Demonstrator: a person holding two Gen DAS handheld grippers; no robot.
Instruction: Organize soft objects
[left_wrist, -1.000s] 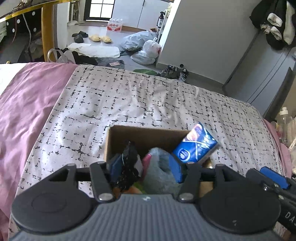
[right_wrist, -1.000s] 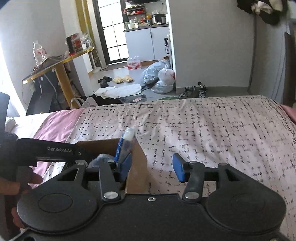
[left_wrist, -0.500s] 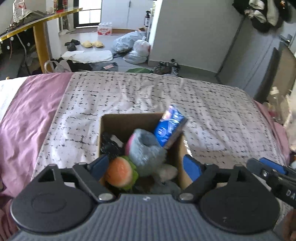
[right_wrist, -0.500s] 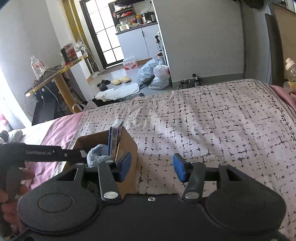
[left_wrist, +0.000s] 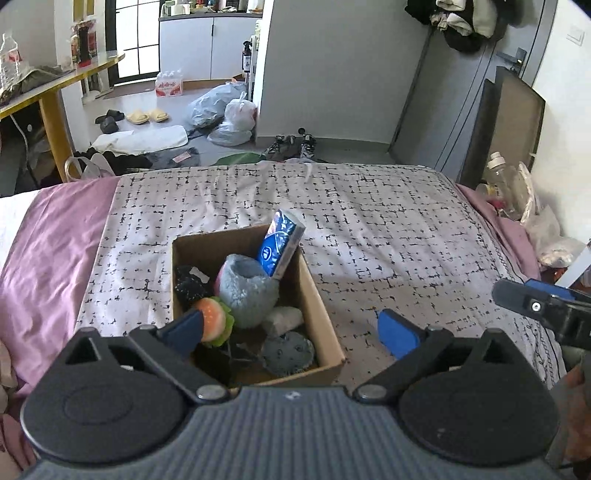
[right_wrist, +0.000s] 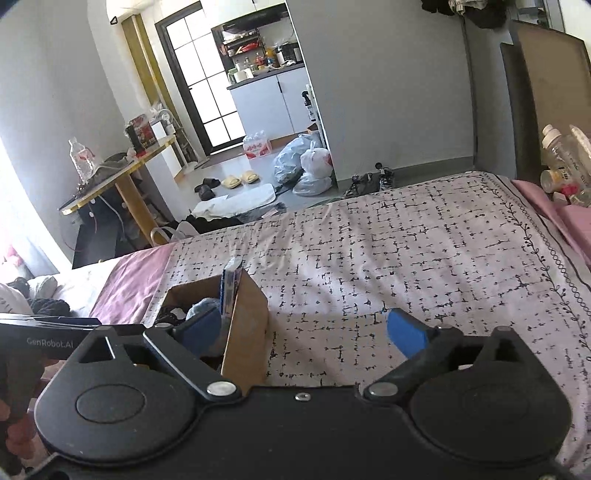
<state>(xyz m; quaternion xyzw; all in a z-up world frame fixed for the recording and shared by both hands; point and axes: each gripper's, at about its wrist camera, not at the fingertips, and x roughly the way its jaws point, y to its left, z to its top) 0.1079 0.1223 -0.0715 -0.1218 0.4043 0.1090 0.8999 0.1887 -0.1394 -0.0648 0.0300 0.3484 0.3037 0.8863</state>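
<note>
A cardboard box (left_wrist: 321, 321) sits on the patterned bedspread (left_wrist: 369, 206). In it lie a grey-blue plush (left_wrist: 249, 291), a burger-shaped toy (left_wrist: 212, 319), a dark item (left_wrist: 188, 284), a grey round item (left_wrist: 288, 350) and a blue tissue pack (left_wrist: 280, 245) leaning in the far right corner. My left gripper (left_wrist: 291, 332) is open and empty, raised above the box's near edge. My right gripper (right_wrist: 303, 332) is open and empty, to the right of the box (right_wrist: 245, 325); it also shows in the left wrist view (left_wrist: 535, 306).
A pink sheet (left_wrist: 44, 243) covers the bed's left side. Bottles and bags (left_wrist: 517, 192) crowd the bed's right edge. Beyond the bed are shoes (left_wrist: 291, 144), plastic bags (left_wrist: 229, 118) and a yellow table (left_wrist: 48, 96).
My left gripper has risen and pulled back from the box and opened wide; the plush it was over now lies in the box. My right gripper has also lifted and opened wider.
</note>
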